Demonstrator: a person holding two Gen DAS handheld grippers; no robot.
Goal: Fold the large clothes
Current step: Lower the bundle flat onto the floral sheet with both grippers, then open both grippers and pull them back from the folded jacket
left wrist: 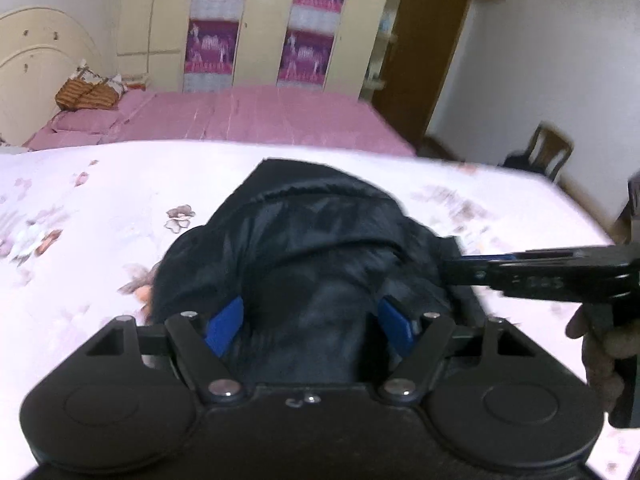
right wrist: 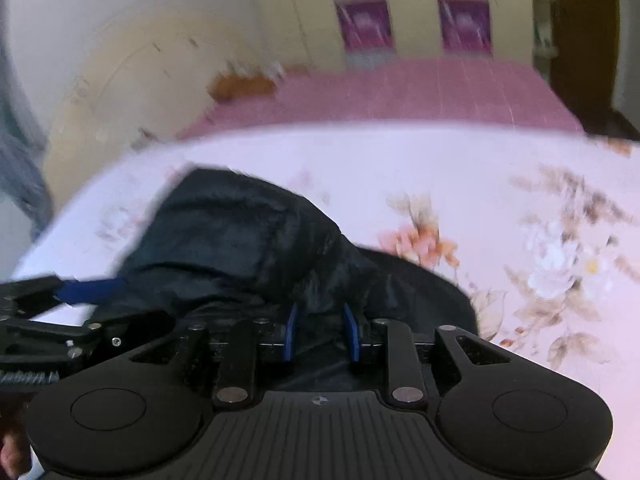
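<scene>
A large dark navy jacket (left wrist: 312,240) lies bunched on a white floral bedsheet (left wrist: 88,216). My left gripper (left wrist: 312,326) has its blue pads wide apart, with a thick fold of the jacket between them; the fingertips are buried in the cloth. My right gripper (right wrist: 320,332) has its blue pads close together, pinching a fold of the jacket (right wrist: 240,232). In the left wrist view the right gripper (left wrist: 472,268) comes in from the right and grips the jacket's right edge. In the right wrist view the left gripper (right wrist: 80,292) shows at the left edge.
Behind the floral sheet lies a pink bedspread (left wrist: 248,120) with a pillow and a striped bag (left wrist: 86,96) by the cream headboard (left wrist: 36,68). A wardrobe (left wrist: 260,20), a brown door (left wrist: 424,56) and a wooden chair (left wrist: 548,152) stand beyond.
</scene>
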